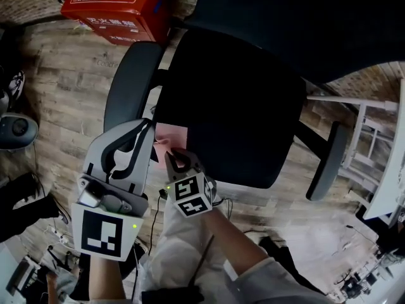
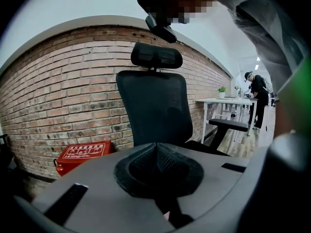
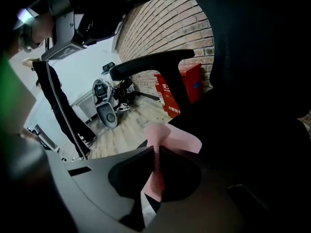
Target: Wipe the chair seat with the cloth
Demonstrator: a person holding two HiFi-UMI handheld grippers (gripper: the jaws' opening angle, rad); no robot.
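chair seat [image 1: 240, 106] open, armrests [image 1: 130, 81] flanking, backrest [image 1: 304, 18] behind

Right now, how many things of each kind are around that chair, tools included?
Grey two-jaw grippers: 2, left gripper and right gripper
Black mesh office chair: 1
Pink textured cloth: 1
Red box with white print: 1
Total: 5

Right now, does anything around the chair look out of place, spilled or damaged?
Nothing stands out. The chair seat looks whole and unstained, though its dark fabric hides detail. The right gripper has its jaws shut on the pink cloth at the seat's edge; the left gripper is shut and empty.
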